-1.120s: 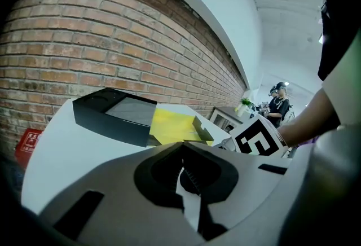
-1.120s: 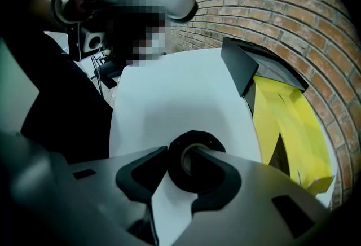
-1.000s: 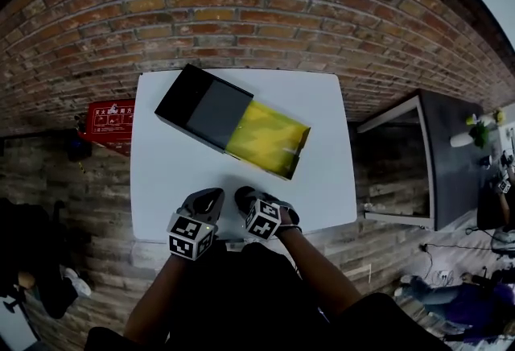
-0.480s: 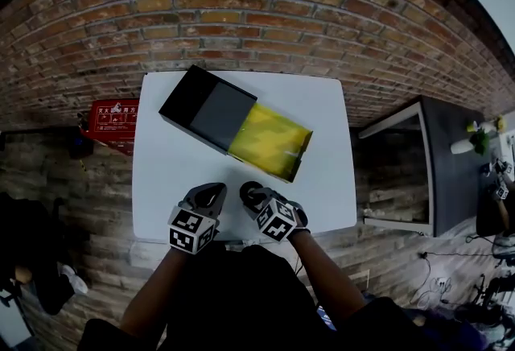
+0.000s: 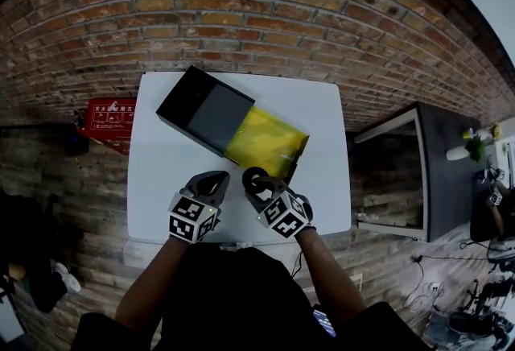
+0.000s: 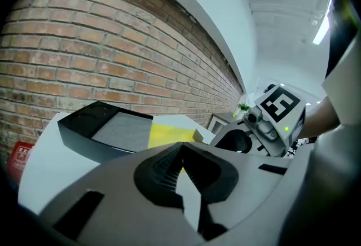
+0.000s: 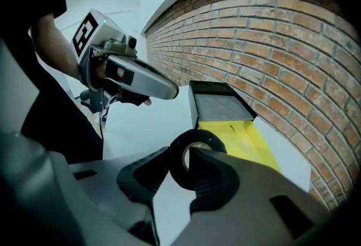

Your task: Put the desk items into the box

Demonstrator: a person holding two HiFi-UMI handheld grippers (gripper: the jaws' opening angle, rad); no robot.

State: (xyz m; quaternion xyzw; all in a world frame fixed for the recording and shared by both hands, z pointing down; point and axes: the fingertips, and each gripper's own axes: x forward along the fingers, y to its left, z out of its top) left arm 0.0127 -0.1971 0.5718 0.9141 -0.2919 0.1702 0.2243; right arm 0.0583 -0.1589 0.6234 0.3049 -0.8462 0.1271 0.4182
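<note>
On the white table (image 5: pixel 161 180) lies the box: a black sleeve (image 5: pixel 205 109) with its yellow tray (image 5: pixel 265 140) pulled out toward the right. My right gripper (image 5: pixel 256 180) is shut on a black tape roll (image 7: pixel 197 139), held upright just short of the tray's near end (image 7: pixel 242 135). In the head view the tape roll (image 5: pixel 254 176) shows at the gripper's tip. My left gripper (image 5: pixel 213 182) hovers beside it to the left, over the table's front part, shut with nothing in it (image 6: pixel 180 152). In the left gripper view the box's sleeve (image 6: pixel 107 126) lies ahead.
A brick wall (image 5: pixel 257 19) runs along the table's far edge. A red case (image 5: pixel 105 117) stands on the floor to the left. A dark desk (image 5: pixel 451 156) stands to the right across a gap.
My right gripper has moved forward with the tape roll, closer to the yellow tray. My left gripper has edged forward a little beside it.
</note>
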